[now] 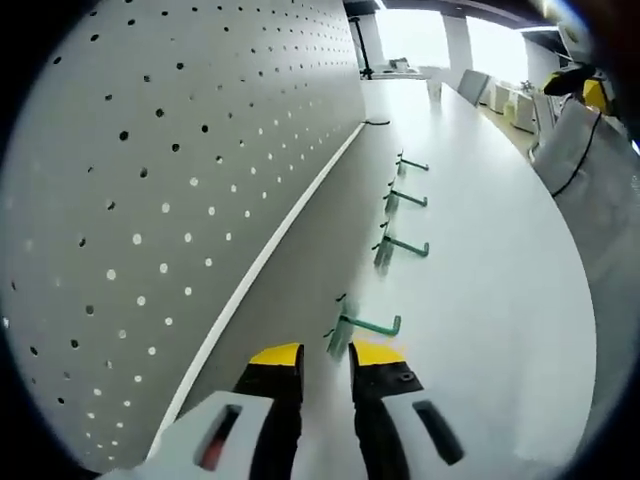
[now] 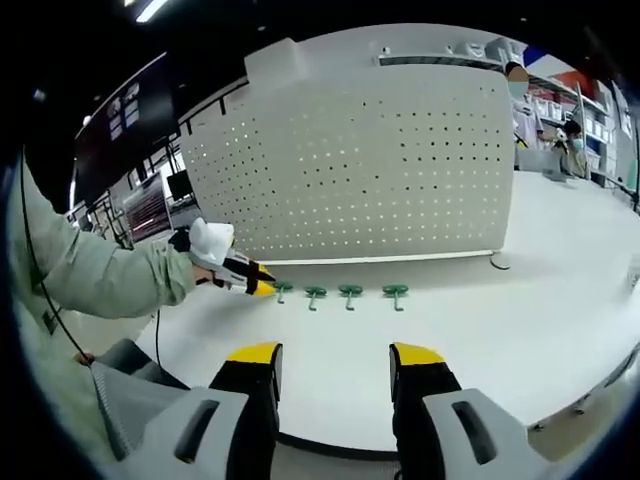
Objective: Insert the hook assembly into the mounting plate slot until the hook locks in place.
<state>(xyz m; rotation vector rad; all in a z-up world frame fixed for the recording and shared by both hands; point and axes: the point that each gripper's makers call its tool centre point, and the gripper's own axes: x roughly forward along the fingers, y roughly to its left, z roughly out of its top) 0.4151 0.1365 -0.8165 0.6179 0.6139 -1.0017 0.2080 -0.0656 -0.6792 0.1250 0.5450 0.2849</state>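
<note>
Left tool (image 1: 327, 356) at nearest green hook (image 1: 362, 327); no legible writing.

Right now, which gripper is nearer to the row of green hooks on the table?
Left. The left gripper reaches the end hook of the row; the right gripper hangs back near the table's edge, open, apart from the green hooks.

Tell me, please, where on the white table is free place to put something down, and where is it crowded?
Free: the wide table between the right gripper and the row of green hooks, and right of that row. Crowded: along the pegboard foot, where the left gripper reaches the nearest hook.
</note>
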